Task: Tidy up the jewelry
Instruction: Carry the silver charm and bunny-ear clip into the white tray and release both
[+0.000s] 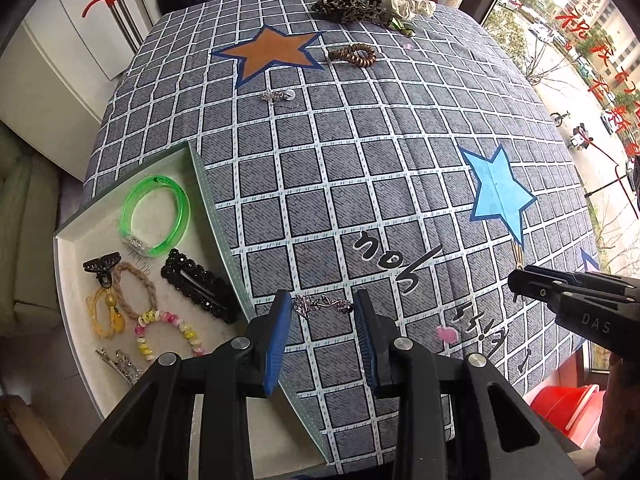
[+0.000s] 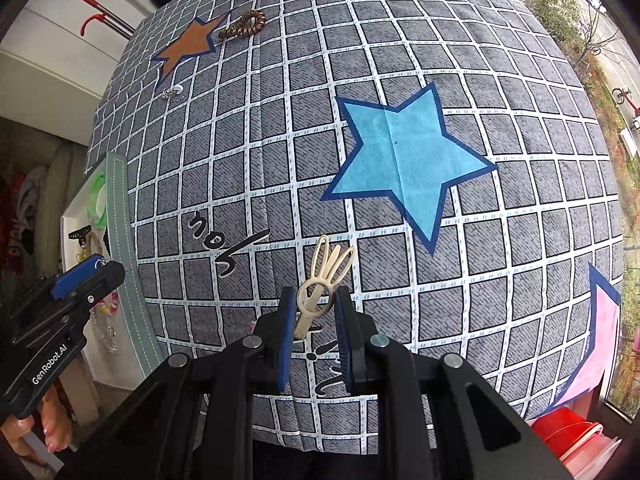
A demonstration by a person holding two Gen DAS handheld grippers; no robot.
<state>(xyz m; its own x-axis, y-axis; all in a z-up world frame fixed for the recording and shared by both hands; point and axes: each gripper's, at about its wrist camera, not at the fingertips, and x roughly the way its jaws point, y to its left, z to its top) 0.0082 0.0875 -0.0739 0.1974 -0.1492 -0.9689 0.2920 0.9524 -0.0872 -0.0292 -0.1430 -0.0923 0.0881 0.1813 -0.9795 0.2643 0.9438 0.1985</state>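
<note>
On the checked tablecloth (image 1: 360, 168), a silver brooch (image 1: 322, 305) lies between the wide-open left gripper (image 1: 323, 312).

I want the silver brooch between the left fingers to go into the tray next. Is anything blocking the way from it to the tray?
Only the tray's own raised green wall lies between the silver brooch and the tray floor, so the left hand-held gripper must lift it over. Inside, the black hair clip lies just behind that wall.
</note>
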